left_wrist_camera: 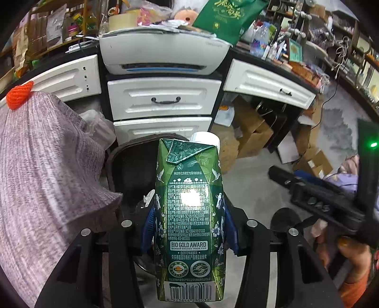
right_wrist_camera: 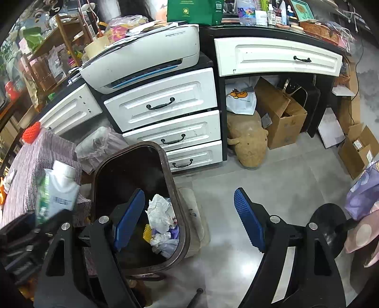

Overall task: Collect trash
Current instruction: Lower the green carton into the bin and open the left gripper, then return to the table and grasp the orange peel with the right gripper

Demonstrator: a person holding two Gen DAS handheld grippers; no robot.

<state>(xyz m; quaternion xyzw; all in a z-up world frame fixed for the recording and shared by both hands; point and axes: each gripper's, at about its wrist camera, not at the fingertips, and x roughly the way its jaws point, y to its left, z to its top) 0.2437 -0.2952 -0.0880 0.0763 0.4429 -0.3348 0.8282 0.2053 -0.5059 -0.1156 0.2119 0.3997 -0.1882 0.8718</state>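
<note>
Green leaf-patterned carton (left_wrist_camera: 189, 213), blue-padded black tongs (right_wrist_camera: 189, 218), dark brown bin (right_wrist_camera: 137, 206), white drawers (right_wrist_camera: 163, 101)

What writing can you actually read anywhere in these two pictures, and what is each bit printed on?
"BIO GOLD AWARD": green milk carton, held in the left gripper.
"GERMAN ORGANIC TRADE FAIR": carton, just beneath.
"6 923644 285036": under the carton's barcode.
Carton's dense Chinese print: too small to read reliably.
Gold characters on the green bag: partly cut off, unreadable.
Printer lettering: too blurred.

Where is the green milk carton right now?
The green milk carton is clamped in the left gripper, held by the dark trash bin, beside the cloth-covered table.
</note>
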